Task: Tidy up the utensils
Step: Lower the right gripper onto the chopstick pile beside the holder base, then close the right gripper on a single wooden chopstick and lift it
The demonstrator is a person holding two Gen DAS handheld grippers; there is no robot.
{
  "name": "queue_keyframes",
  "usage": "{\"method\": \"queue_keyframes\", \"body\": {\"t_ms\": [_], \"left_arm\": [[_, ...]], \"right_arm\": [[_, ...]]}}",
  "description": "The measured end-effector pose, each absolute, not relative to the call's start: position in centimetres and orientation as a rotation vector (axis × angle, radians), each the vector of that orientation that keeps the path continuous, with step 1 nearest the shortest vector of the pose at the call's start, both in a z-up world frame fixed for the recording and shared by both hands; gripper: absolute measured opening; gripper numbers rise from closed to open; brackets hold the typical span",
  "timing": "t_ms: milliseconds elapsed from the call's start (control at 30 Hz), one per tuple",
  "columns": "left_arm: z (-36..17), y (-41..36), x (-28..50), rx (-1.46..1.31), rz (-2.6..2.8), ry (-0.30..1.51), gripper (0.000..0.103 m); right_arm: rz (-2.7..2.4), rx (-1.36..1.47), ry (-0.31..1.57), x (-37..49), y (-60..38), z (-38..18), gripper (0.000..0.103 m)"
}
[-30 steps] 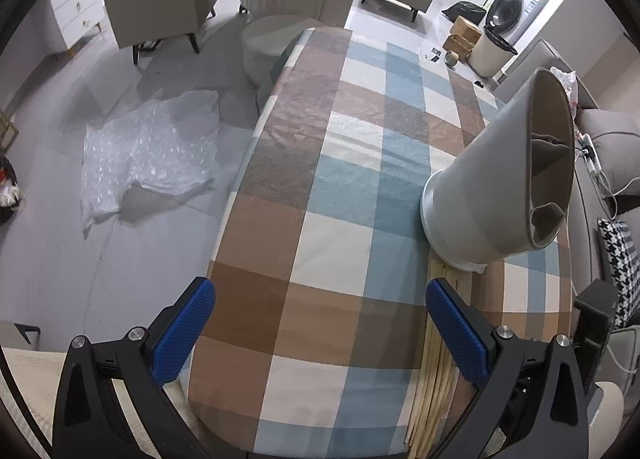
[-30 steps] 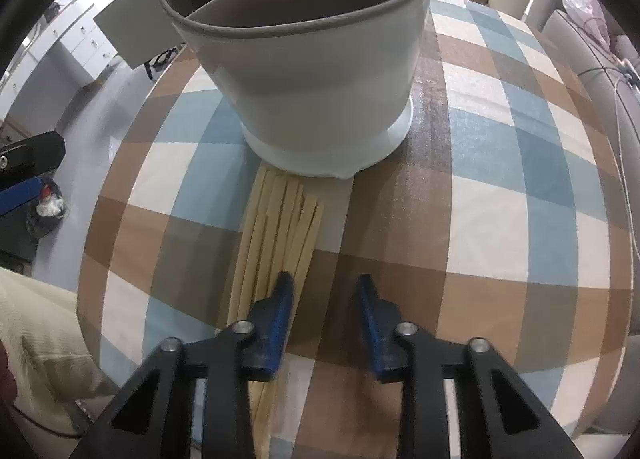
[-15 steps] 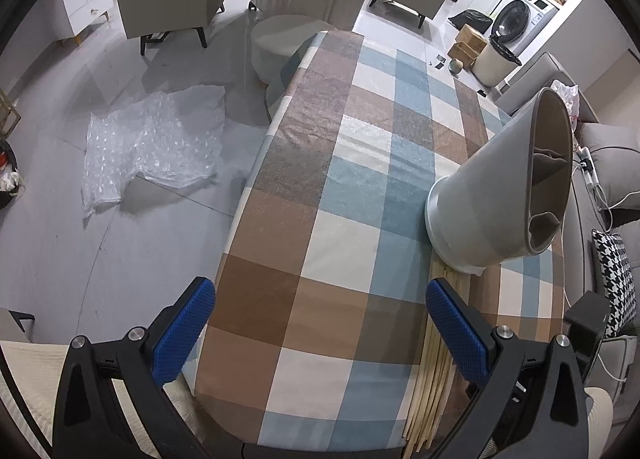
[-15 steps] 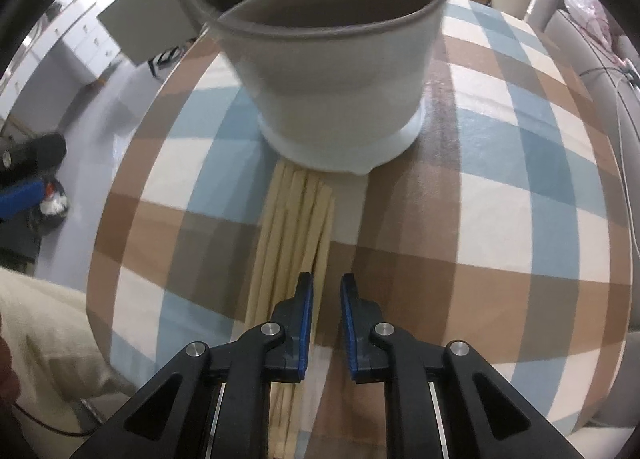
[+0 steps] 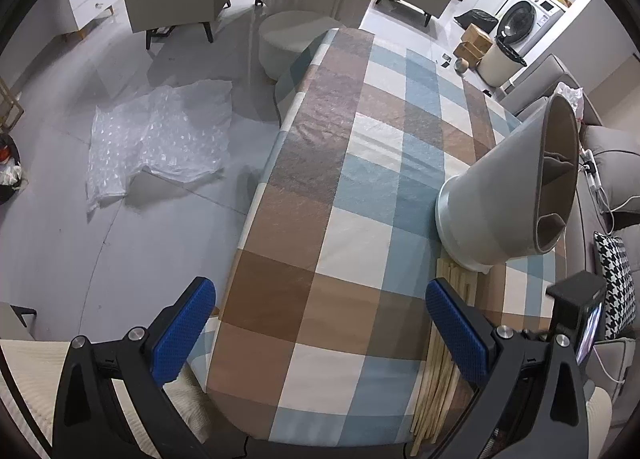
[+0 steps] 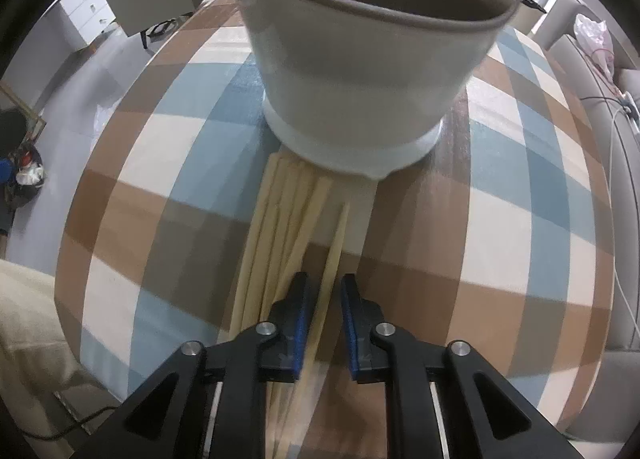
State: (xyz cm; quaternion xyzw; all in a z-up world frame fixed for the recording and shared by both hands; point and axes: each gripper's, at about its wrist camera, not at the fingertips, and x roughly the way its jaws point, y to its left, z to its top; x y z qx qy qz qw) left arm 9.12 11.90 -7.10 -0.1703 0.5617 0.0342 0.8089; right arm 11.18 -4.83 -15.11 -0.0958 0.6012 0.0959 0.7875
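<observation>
A grey utensil holder [image 6: 360, 71] with inner dividers stands on the checked tablecloth; it also shows at the right of the left wrist view [image 5: 508, 195]. Several pale wooden chopsticks [image 6: 280, 227] lie side by side in front of it, seen too in the left wrist view [image 5: 440, 375]. My right gripper [image 6: 324, 299] is nearly shut, and one chopstick [image 6: 336, 243] runs between its blue pads, lifted away from the others. My left gripper [image 5: 320, 323] is wide open and empty above the table's near left part.
The table's left edge [image 5: 256, 195] drops to a grey floor with bubble wrap [image 5: 160, 135]. A stool [image 5: 288, 35] and armchairs stand beyond the far end. A sofa [image 6: 600, 71] runs along the right side.
My right gripper closed from open to nearly shut around one chopstick and has raised it off the pile. The left gripper has drifted back slightly, staying open.
</observation>
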Motion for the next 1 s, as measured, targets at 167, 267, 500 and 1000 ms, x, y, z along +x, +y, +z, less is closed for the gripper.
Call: {"method": "queue_keyframes", "body": {"t_ms": [167,267,500,1000], "left_arm": [[-7.5,11.6,9.1,-0.325,0.093,1.212,0.102],[-8.2,10.9,9.0,-0.291,0.099,1.235,0.102],[-10.1,7.9,9.2,-0.232,0.07,1.306,0.102],[-11.4,5.8,8.8,-0.186,0.085,1.387,0.102]], "right_arm": [[0.213,-0.14,1.272,13.0,-4.7,-15.1,0.021],[0.235,-0.085,1.262,13.3,-5.5,-15.0,0.014],[0.244,0.173,1.203,12.8,-11.4,-14.0,0.0],[0.398,0.176,1.21,11.4,-10.9,-13.5,0.026]]}}
